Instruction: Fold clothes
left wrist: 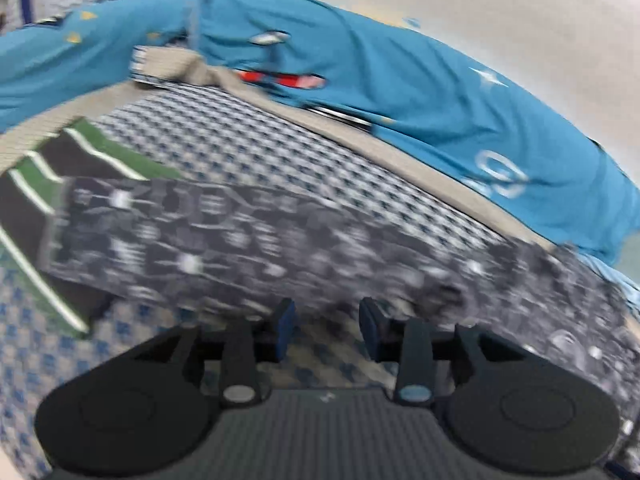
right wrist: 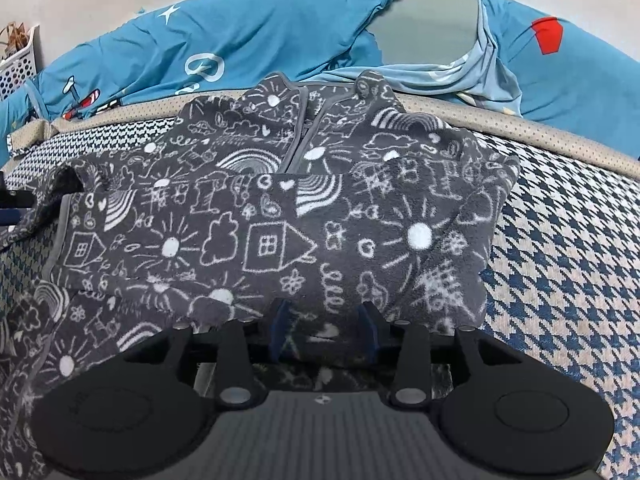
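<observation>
A dark grey fleece garment with white doodle print lies folded on the houndstooth cover, its zip collar toward the far side. My right gripper is at its near edge, where the fleece drapes over the fingers and fills the gap between the pads. In the blurred left wrist view the same garment runs as a band across the cover. My left gripper stands just short of its near edge, jaws apart, with only the cover showing between them.
A crumpled blue printed sheet lies along the far side, seen also in the left wrist view as the blue sheet. A green and black striped cloth lies to the left. A white perforated basket stands at the far left.
</observation>
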### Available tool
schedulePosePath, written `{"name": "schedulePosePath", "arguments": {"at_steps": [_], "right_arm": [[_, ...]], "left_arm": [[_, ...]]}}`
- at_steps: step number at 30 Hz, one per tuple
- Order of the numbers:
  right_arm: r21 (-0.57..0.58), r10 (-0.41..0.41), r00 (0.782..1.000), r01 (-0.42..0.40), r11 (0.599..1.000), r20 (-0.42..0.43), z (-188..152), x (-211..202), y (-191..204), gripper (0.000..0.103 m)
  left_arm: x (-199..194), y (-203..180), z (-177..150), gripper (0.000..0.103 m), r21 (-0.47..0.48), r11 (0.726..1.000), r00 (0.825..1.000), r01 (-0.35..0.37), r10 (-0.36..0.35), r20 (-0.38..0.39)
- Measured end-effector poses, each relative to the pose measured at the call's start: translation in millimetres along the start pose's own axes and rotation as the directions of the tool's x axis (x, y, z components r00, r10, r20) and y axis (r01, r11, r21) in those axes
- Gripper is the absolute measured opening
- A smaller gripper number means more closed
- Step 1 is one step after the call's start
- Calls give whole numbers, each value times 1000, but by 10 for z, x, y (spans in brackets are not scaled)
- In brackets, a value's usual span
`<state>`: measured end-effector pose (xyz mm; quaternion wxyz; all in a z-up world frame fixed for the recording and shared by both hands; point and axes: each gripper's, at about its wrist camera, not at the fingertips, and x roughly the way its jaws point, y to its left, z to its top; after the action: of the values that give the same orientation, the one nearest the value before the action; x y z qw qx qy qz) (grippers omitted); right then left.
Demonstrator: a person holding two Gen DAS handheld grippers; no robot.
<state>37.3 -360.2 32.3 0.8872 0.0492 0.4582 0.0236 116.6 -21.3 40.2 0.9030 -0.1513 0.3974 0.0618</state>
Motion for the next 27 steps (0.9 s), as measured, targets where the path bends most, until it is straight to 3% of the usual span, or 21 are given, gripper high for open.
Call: {"name": "schedulePosePath", "arguments": {"at_steps": [9,13,16,21,25,27], "right_arm": [[-41,-24,999,25,999,29,-7,29,45,42],[-48,-27,999,29,998,36,-13,35,51,42],[-54,-32,999,35,998,40,-19,44,63,43],[-72,-45,998,49,996,50,-21,73,100,45],[-82,-51,997,56,995,57,-27,85,114,46],[-85,-51,997,56,995,59,-29,89,113,46]], "left_arm": [[-176,639,361,46,-111,988,987,-110,122,106],[-116,982,474,47,-178,976,984,-129,148,97],[-33,1210,493,47,-218,967,985,-135,154,75],[75,1372,482,48,-219,970,991,-100,118,69],[116,1442,476,48,-220,969,989,-113,130,64],[59,1516,485,49,-265,962,994,-59,82,76]]}}
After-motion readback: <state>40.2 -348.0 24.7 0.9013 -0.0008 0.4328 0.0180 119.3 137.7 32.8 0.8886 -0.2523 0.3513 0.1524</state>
